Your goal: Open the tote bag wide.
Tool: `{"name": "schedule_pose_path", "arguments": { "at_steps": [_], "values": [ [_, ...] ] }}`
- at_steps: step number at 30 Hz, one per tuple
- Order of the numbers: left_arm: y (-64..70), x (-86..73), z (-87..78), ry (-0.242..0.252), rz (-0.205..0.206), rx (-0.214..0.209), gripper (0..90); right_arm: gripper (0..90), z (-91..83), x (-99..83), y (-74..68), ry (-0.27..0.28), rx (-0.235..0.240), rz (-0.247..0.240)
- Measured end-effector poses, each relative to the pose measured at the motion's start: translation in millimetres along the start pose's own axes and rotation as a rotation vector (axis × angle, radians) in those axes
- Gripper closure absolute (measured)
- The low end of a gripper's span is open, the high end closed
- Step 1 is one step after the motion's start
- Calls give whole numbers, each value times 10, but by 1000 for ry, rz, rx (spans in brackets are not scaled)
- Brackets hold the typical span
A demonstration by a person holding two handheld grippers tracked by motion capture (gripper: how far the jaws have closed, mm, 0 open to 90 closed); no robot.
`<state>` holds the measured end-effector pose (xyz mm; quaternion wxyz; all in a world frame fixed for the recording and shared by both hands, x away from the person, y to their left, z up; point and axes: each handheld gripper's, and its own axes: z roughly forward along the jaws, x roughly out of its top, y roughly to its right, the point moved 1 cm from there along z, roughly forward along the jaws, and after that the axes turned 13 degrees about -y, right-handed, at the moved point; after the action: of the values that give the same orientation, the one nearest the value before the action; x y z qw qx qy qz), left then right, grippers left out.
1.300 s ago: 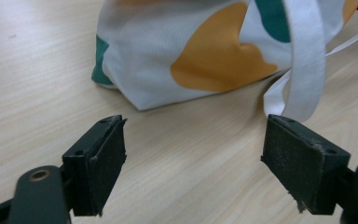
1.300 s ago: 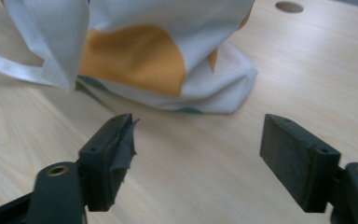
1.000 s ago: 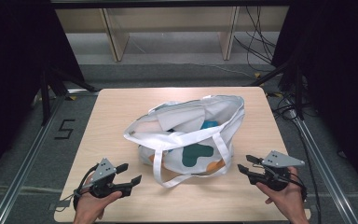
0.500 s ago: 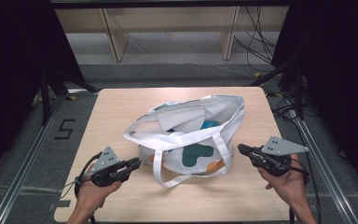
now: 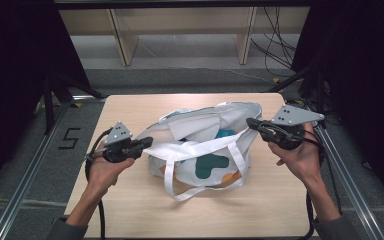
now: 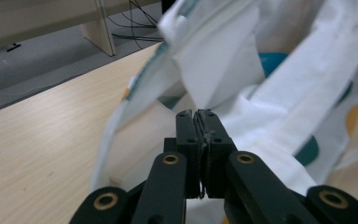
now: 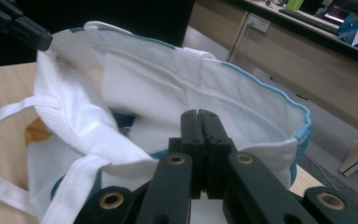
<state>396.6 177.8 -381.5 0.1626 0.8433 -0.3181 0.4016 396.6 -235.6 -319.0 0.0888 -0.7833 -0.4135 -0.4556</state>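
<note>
**Both grippers clamped on bag rim, mouth spread**

Near, lower part of high view: two forearms come in from the bottom edge. Left gripper (image 5: 147, 142) sits at centre-left of frame, right gripper (image 5: 252, 122) at centre-right and a little higher.

Jaws, left: pressed together with a thin fold of white fabric between the tips, per left gripper view (image 6: 198, 116). It has the rim of the white cloth tote bag with teal and orange shapes (image 5: 205, 150) on that side.

Jaws, right: also pressed flat together in right gripper view (image 7: 200, 116), tips sitting right at the rim hem. High view puts the tips touching the bag's right edge. Fabric between the jaws isn't clearly visible there, so I read it as a grip on the rim, not certain.

Why held this way, my read: pinching opposite sides and pulling apart keeps the floppy mouth open. Rim looks stretched between the two tips.

Middle of frame: bag lies on the light wooden table (image 5: 130, 107), centre of the top, long white strap handles (image 5: 172, 180) drooping toward the near edge. Something blue (image 5: 223, 134) shows inside the opening; can't tell what.

Far, top of frame: pale wooden bench legs (image 5: 122, 37), loose black cables (image 5: 275, 45) upper right on the grey floor.
</note>
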Motion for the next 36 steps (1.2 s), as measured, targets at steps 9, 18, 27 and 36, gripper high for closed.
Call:
{"name": "schedule_pose_path", "arguments": {
  "at_steps": [9,18,27,36],
  "values": [
    [-334,139,319,-37,-62,32,883,900,323,-28,195,-90,-55,30],
    [-470,-89,638,-137,-58,24,893,900,661,-463,389,-215,-15,114],
    [-580,-342,967,-186,-125,-27,896,900,1006,-948,333,-315,30,190],
    [-493,-192,839,-198,-99,-9,888,900,1004,-983,273,-324,12,175]
  ]
}}
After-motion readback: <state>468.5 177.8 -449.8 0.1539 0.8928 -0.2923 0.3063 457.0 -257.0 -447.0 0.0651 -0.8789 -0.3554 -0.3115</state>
